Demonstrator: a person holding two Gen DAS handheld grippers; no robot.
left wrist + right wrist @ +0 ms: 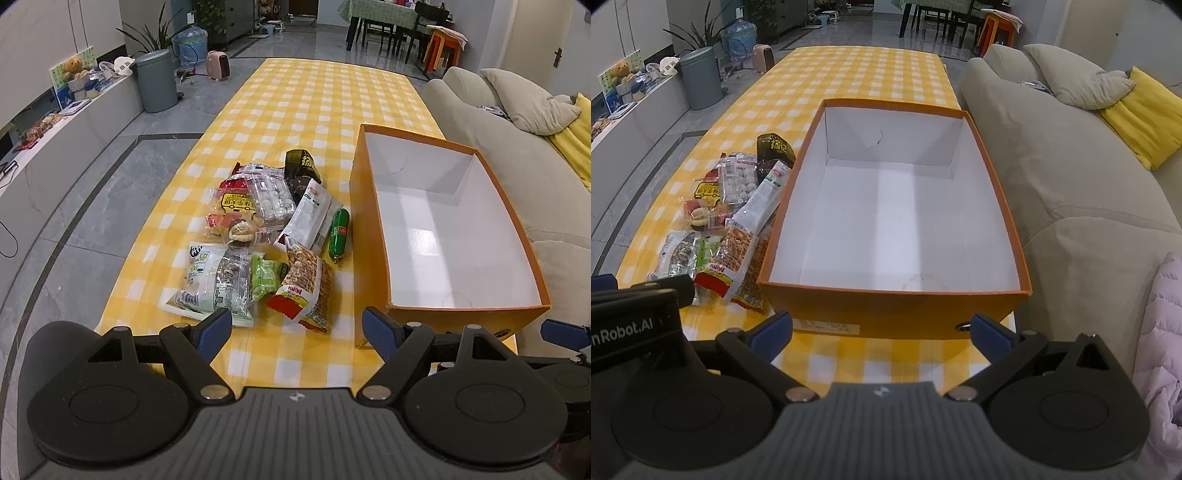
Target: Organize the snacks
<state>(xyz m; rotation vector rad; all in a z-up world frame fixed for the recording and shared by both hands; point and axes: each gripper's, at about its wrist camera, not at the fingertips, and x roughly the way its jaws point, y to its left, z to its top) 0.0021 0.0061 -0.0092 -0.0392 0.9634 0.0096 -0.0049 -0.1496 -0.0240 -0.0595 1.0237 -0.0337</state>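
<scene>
A heap of snack packets [266, 229] lies on the yellow checked tablecloth [317, 99], left of an orange box [373, 236] with a bare white inside. In the heap are a green sausage stick [340, 230], a Mimi packet [312, 291], a dark packet [301, 162] and a white bun packet [207, 284]. My left gripper [297, 328] hovers open at the near table edge, nothing between its blue pads. In the right wrist view the box [886, 312] fills the middle and the snack heap [727, 214] lies to its left. My right gripper [881, 332] is open in front of the box's near wall.
A beige sofa [1052, 177] with a yellow cushion [1145, 118] runs along the table's right side. A grey bin [155, 81] and a pink heater [218, 64] stand on the floor to the left. A dining table with chairs [388, 26] is far behind.
</scene>
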